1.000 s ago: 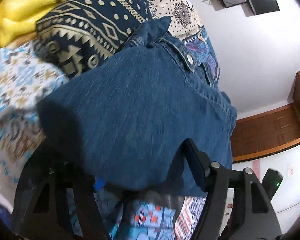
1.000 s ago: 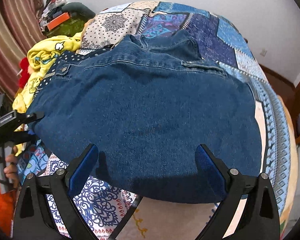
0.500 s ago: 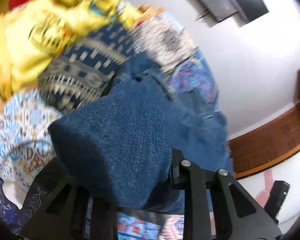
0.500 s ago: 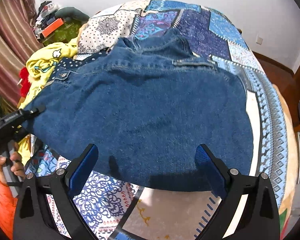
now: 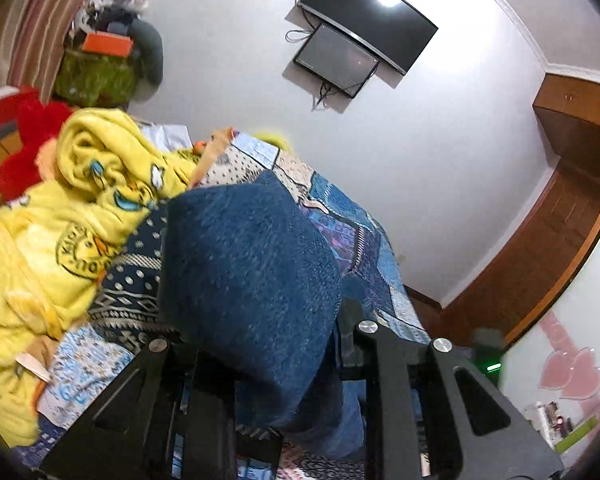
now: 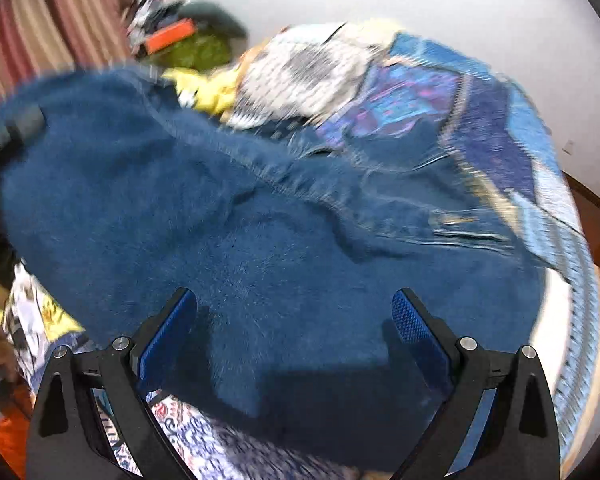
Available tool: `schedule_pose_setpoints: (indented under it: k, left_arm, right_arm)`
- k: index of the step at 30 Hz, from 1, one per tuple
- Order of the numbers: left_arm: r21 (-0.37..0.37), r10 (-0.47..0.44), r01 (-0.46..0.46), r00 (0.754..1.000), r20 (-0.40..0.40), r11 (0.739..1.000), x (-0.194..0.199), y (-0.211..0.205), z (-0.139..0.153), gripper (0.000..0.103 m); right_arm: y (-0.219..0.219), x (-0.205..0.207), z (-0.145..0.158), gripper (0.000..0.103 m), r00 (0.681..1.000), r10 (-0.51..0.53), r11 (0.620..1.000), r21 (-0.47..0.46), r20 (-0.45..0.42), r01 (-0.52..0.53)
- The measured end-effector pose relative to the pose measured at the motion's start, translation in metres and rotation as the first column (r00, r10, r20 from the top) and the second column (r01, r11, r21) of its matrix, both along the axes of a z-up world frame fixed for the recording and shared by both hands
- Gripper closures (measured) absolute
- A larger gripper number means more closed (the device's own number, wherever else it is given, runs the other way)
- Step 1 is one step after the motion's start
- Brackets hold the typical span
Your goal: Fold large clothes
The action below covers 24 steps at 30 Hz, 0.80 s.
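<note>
A large blue denim garment [image 6: 268, 248] lies spread on the bed's patchwork cover [image 6: 496, 148]. My left gripper [image 5: 268, 320] is shut on one edge of the denim [image 5: 244, 272] and holds it lifted, the cloth bulging up between the fingers. That gripper also shows at the far left of the right wrist view [image 6: 16, 128], on the raised denim corner. My right gripper [image 6: 296, 320] is open and empty, its blue pads [image 6: 416, 332] just above the near edge of the denim.
A yellow printed blanket [image 5: 60, 232] and a navy patterned cloth [image 5: 136, 280] are piled on the bed's left side. A red toy [image 5: 28, 148] and clutter sit by the curtain. A TV [image 5: 364, 40] hangs on the wall; wooden cabinets [image 5: 572, 184] stand right.
My left gripper has closed on the denim edge and lifted it, tilting upward so the wall and TV come into view. The right gripper has moved closer over the denim, staying open.
</note>
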State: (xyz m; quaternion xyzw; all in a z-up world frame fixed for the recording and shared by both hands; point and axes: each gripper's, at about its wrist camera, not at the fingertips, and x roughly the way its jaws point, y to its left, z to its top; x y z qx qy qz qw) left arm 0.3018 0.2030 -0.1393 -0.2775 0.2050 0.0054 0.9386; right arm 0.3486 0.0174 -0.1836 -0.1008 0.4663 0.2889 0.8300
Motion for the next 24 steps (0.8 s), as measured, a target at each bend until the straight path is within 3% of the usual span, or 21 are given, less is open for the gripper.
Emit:
schedule_pose_setpoints:
  k: [5, 7, 12, 16, 19, 22, 24]
  left_arm:
    - [0.028, 0.025, -0.023, 0.995, -0.093, 0.999, 0.012, -0.002, -0.018, 0.081]
    - [0.02, 0.042, -0.04, 0.993, -0.111, 0.999, 0.013, 0.0, -0.024, 0.081]
    - [0.001, 0.045, -0.045, 0.991, -0.124, 0.999, 0.021, -0.001, -0.022, 0.081]
    - [0.049, -0.004, 0.009, 0.995, -0.102, 0.999, 0.032, -0.032, -0.001, 0.081]
    - [0.126, -0.076, 0.087, 0.993, -0.088, 0.988, 0.049, -0.075, 0.017, 0.081]
    - [0.172, -0.147, 0.16, 0.986, -0.084, 0.972, 0.066, -0.117, 0.023, 0.081]
    - [0.164, -0.214, 0.227, 0.973, -0.092, 0.96, 0.078, -0.15, 0.019, 0.081]
  right_arm:
    - [0.021, 0.018, -0.05, 0.003, 0.987, 0.009, 0.999, 0.045, -0.161, -0.002]
    - [0.022, 0.019, -0.057, 0.0, 0.988, 0.014, 0.998, 0.061, -0.151, -0.005]
    - [0.019, 0.016, -0.05, 0.0, 0.983, 0.075, 0.997, 0.039, -0.169, -0.069]
    - [-0.018, 0.011, -0.032, 0.0, 0.982, 0.001, 0.992, 0.122, -0.191, 0.023]
    - [-0.06, 0.002, -0.014, 0.0, 0.982, -0.053, 0.98, 0.177, -0.18, 0.085]
    - [-0.104, -0.009, 0.004, 0.0, 0.983, -0.14, 0.973, 0.165, -0.122, 0.159]
    - [-0.135, -0.016, 0.012, 0.0, 0.974, -0.211, 0.965, 0.141, -0.077, 0.22]
